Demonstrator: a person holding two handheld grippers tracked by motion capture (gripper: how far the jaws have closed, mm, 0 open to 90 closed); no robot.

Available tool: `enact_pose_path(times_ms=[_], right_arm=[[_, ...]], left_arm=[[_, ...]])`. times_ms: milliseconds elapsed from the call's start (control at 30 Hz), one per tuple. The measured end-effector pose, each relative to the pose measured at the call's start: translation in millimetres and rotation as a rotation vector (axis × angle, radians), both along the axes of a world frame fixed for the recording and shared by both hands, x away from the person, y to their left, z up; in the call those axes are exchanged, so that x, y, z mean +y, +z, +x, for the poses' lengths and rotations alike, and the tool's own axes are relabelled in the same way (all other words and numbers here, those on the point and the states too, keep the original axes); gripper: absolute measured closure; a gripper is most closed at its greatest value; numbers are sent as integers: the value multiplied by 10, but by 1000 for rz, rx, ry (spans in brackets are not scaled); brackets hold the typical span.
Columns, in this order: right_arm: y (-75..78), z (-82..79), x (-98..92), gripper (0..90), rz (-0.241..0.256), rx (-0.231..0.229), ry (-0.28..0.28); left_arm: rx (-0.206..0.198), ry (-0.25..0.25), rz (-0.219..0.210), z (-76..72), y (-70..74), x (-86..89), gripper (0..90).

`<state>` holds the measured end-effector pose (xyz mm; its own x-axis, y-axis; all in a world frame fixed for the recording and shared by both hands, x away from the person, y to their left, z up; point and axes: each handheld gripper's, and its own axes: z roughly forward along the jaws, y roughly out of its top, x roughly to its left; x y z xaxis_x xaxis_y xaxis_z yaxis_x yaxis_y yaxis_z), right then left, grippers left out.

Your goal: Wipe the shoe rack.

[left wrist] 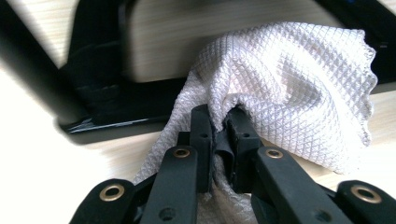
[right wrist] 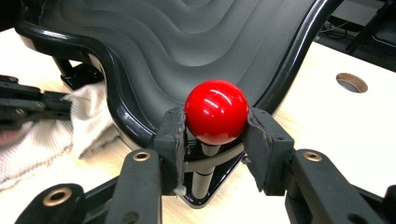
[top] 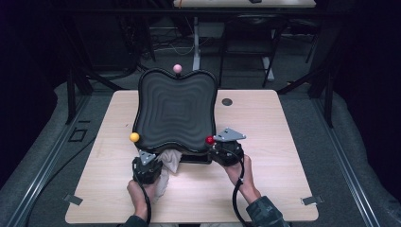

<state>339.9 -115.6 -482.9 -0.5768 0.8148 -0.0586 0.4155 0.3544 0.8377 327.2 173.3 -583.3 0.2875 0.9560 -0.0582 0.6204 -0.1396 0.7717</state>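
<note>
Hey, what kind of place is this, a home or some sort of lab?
Probably a lab or test workshop: a bare wooden table ringed by dark metal framing, loose cables on the floor, and another desk behind.

Black wavy tray [top: 176,111] on table [top: 265,142]

Black wavy tray [top: 176,111] tilted on table, white cloth [left wrist: 289,88] under its near edge
</note>
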Motion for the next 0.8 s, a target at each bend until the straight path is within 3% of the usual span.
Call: enact_pose_path(times_ms=[367, 633, 800], right_arm=[[-23, 8, 4, 606, -16, 14, -3], [-32, -5, 22, 607, -37, -6, -17], [-18, 0, 16, 583, -34, -16, 6]], left_arm=[[15, 107, -18, 72, 15, 357, 829], [19, 98, -17, 65, 20, 338, 830], [19, 84, -16, 53, 17, 307, 830]])
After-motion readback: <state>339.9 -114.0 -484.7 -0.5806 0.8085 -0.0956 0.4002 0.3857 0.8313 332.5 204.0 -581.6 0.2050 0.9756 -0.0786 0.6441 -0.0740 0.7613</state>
